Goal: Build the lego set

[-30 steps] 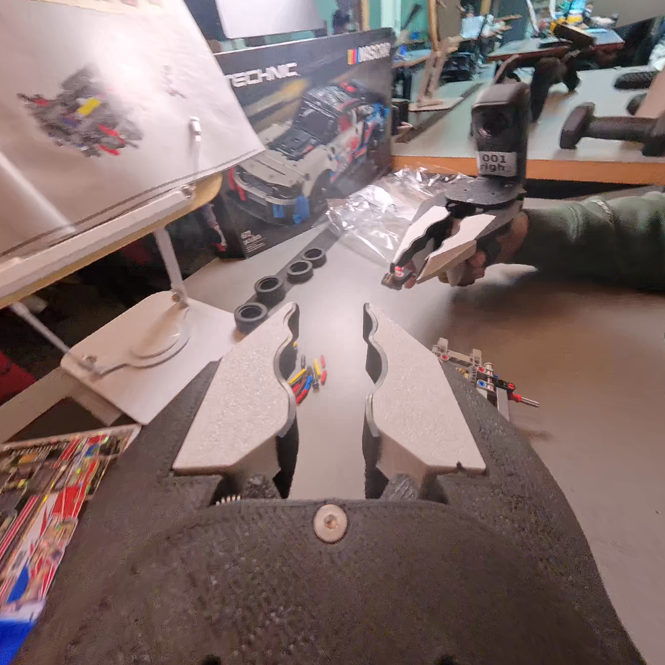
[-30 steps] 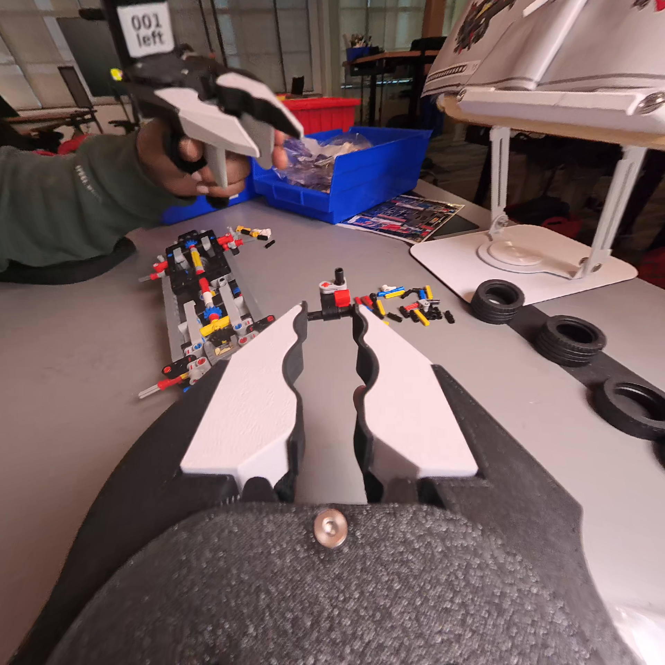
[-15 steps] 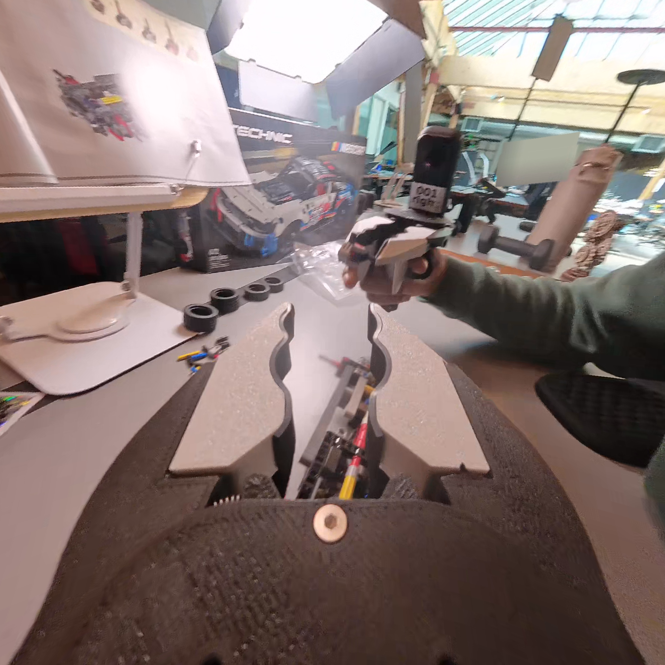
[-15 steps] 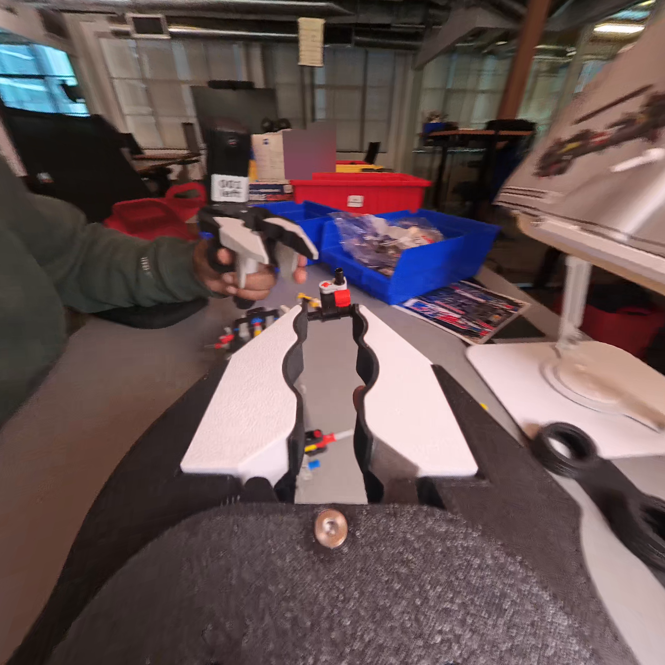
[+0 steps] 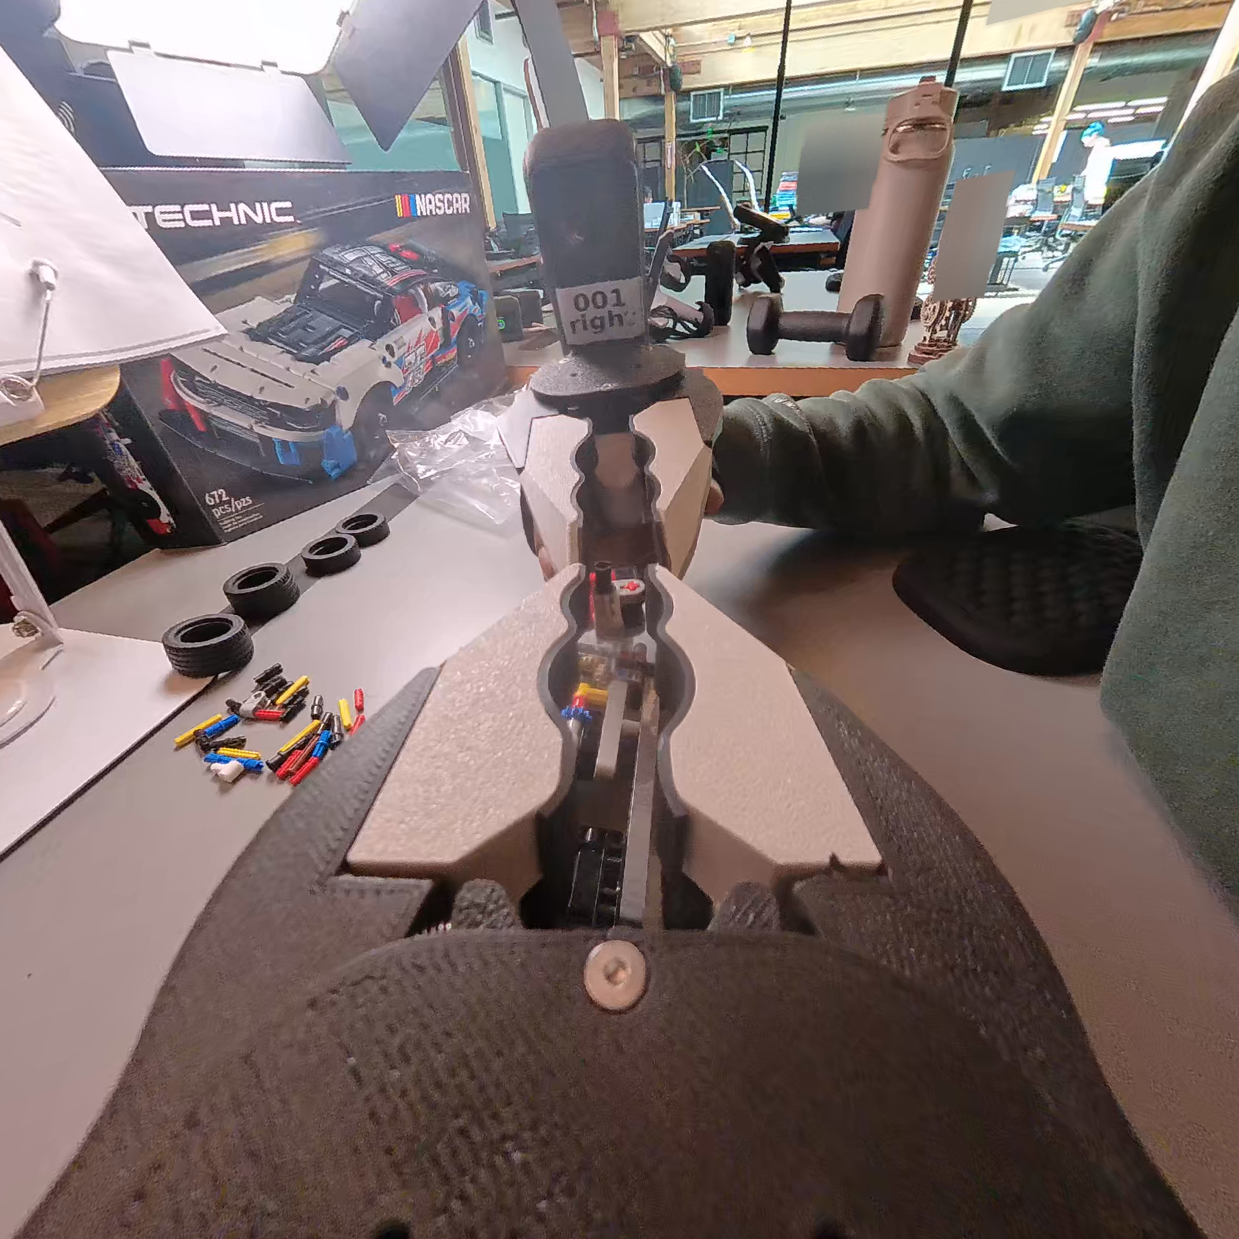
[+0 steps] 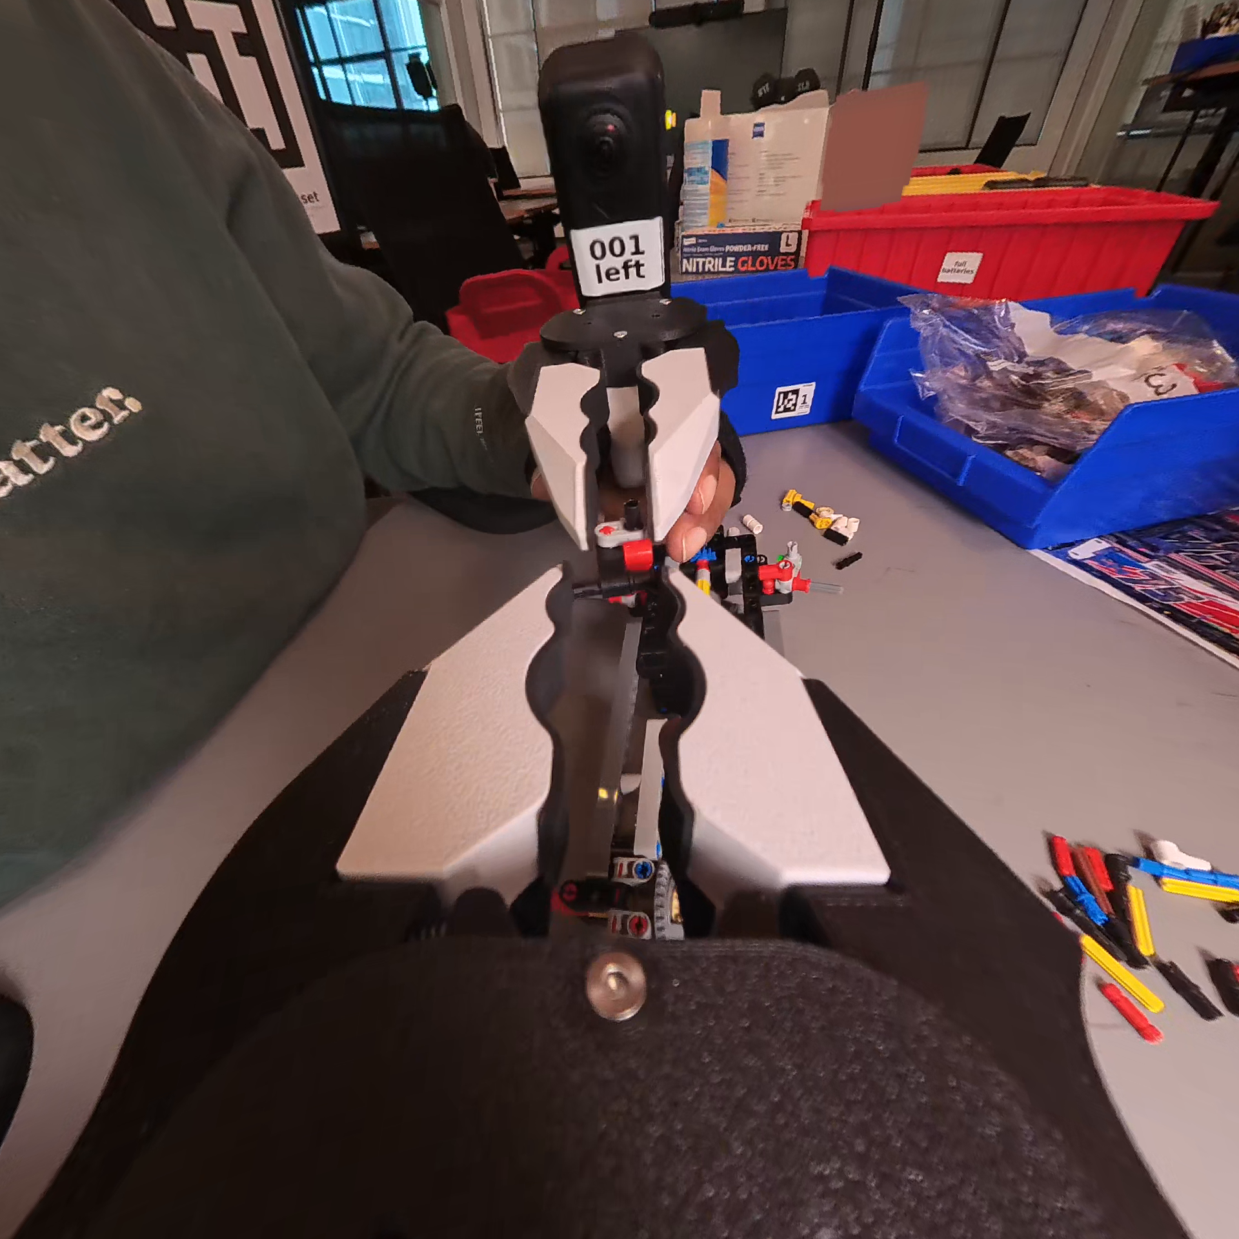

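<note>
Holding a small red-and-grey piece (image 6: 620,546) between its fingertips, the right gripper (image 6: 620,576) points straight at the left gripper (image 6: 622,469), tips nearly meeting above the table. The right jaws are nearly closed on that piece. The left gripper's jaws stand a little apart; whether they grip anything cannot be told, though the long grey-and-black car frame (image 5: 620,757) shows in the gap between its fingers, lying on the grey table (image 5: 905,771) below or held — unclear. Part of that frame (image 6: 737,570) also shows on the table past the right fingertips.

Risks, as judged: the piece sits at the very tips, so a slight twist or a bump against the other gripper could pop it loose. Pushing it on misaligned could jam the pin or shove the frame sideways. A dropped piece may roll among the loose pins (image 5: 268,731) toward the left edge.

Tyres (image 5: 208,645) line up further left, beside the white stand base (image 5: 80,711). Set box (image 5: 302,348) stands at the far edge, blue bins (image 6: 1039,429) on the opposite side.
</note>
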Motion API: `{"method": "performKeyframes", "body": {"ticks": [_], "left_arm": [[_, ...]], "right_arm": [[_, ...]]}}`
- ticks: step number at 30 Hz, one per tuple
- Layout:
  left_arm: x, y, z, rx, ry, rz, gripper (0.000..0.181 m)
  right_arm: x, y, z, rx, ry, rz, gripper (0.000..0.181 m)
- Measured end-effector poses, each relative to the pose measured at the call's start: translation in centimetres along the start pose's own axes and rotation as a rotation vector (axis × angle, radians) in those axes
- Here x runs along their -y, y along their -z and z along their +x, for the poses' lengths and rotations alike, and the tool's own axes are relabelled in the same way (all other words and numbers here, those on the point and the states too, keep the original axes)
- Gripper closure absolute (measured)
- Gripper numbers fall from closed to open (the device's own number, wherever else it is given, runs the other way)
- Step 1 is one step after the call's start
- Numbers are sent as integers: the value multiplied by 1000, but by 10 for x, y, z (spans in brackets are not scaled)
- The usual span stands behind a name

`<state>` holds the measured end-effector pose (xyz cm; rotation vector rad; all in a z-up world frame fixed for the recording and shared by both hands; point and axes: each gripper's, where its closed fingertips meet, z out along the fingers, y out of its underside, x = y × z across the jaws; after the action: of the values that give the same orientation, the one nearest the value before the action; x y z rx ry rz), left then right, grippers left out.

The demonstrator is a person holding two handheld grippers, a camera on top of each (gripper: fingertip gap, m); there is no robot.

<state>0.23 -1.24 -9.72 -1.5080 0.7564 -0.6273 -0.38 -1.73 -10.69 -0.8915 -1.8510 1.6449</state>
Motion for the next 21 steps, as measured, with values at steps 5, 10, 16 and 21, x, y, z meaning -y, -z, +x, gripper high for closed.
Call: {"method": "performKeyframes", "body": {"ticks": [5, 10, 16, 21], "left_arm": [[3, 1, -1, 29, -14, 22, 168], [7, 5, -2, 41, -10, 47, 169], [9, 9, -3, 50, -19, 64, 155], [1, 6, 0, 11, 38, 36, 153]], "right_arm": [[8, 3, 0, -37, 7, 26, 160], [13, 1, 1, -69, 3, 56, 160], [14, 1, 2, -88, 8, 73, 160], [15, 3, 0, -76, 3, 83, 160]]}}
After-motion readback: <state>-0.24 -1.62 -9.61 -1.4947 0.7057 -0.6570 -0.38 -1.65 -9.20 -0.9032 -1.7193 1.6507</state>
